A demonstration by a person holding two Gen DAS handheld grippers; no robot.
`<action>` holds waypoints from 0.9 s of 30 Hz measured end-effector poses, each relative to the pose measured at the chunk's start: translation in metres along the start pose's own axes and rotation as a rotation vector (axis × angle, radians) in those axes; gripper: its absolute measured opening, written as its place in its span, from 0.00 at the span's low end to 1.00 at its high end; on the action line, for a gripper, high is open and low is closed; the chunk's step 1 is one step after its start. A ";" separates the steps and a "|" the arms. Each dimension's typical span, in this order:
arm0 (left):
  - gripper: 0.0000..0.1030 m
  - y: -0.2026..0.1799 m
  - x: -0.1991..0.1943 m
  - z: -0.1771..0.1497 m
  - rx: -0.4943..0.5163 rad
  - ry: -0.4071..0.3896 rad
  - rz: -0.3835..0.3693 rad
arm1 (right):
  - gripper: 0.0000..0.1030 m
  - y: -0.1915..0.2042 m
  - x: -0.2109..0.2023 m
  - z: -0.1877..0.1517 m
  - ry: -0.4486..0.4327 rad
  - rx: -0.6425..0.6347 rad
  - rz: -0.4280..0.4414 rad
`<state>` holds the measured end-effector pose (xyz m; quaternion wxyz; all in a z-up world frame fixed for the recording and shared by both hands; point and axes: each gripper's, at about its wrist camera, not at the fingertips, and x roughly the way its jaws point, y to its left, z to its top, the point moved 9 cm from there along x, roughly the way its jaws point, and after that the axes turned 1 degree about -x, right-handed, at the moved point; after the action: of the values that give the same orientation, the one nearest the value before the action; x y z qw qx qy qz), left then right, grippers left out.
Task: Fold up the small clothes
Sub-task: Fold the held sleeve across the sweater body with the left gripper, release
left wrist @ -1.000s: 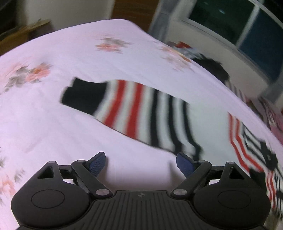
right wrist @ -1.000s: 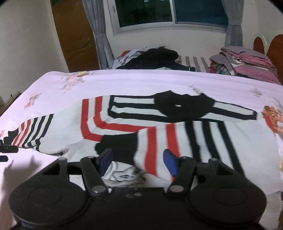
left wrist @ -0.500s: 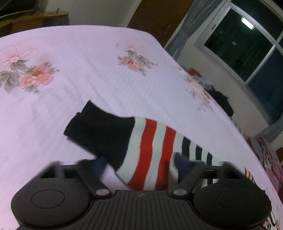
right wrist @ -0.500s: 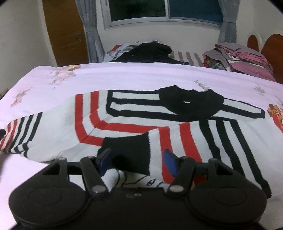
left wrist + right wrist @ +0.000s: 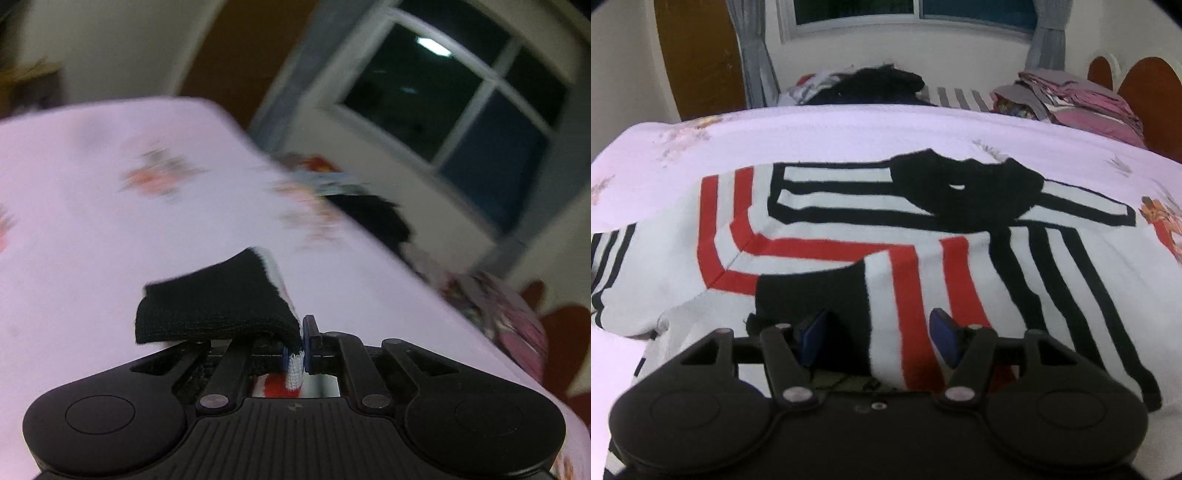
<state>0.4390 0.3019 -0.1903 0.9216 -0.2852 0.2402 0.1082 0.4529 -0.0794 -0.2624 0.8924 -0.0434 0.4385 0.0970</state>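
Since a second ago, left hand-held gripper [image 5: 294, 350] gone from wide open over the striped sleeve to clamped right down on it, cuff lifted off the bed [image 5: 92, 221]. Black cuff [image 5: 218, 306] flops over the left finger, white knit edge pinched between the blue pads [image 5: 309, 343]. Right hand-held gripper [image 5: 877, 341] about half open, same as before, straddling the other sleeve's black cuff [image 5: 812, 295] and red stripes, pads not pressing. Striped sweater [image 5: 886, 229] spread flat on the bed, that sleeve folded across its body.
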 end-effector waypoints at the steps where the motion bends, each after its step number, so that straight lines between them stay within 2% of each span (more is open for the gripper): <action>1: 0.07 -0.018 -0.001 0.001 0.026 0.000 -0.032 | 0.59 -0.003 -0.004 0.004 -0.015 0.034 0.024; 6: 0.07 -0.128 -0.002 -0.022 0.155 0.054 -0.230 | 0.59 -0.023 -0.032 0.012 -0.087 0.104 0.061; 9: 0.07 -0.194 0.005 -0.058 0.224 0.119 -0.330 | 0.59 -0.044 -0.049 0.010 -0.103 0.131 0.052; 13: 0.07 -0.261 0.014 -0.119 0.334 0.212 -0.415 | 0.59 -0.081 -0.070 -0.001 -0.115 0.156 0.006; 15: 0.07 -0.287 0.018 -0.154 0.406 0.272 -0.433 | 0.59 -0.098 -0.078 -0.009 -0.119 0.163 -0.016; 18: 0.07 -0.304 0.030 -0.197 0.482 0.386 -0.409 | 0.59 -0.117 -0.084 -0.020 -0.110 0.189 -0.021; 19: 0.07 -0.304 0.031 -0.204 0.496 0.397 -0.387 | 0.59 -0.121 -0.086 -0.023 -0.108 0.195 -0.020; 21: 0.07 -0.304 0.024 -0.213 0.506 0.406 -0.391 | 0.59 -0.127 -0.089 -0.028 -0.108 0.200 -0.017; 23: 0.09 -0.305 0.018 -0.212 0.516 0.396 -0.374 | 0.62 -0.129 -0.092 -0.030 -0.112 0.202 -0.005; 24: 0.15 -0.303 0.017 -0.210 0.521 0.402 -0.365 | 0.62 -0.129 -0.093 -0.030 -0.113 0.203 0.000; 26: 0.75 -0.300 0.016 -0.206 0.523 0.395 -0.347 | 0.63 -0.128 -0.095 -0.028 -0.120 0.200 0.011; 27: 0.83 -0.294 0.013 -0.202 0.520 0.357 -0.324 | 0.64 -0.128 -0.096 -0.028 -0.122 0.199 0.016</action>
<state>0.4722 -0.0536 -0.2033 0.9120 -0.0899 0.3686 -0.1558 0.4011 -0.2216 -0.2041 0.9166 0.0548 0.3910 0.0626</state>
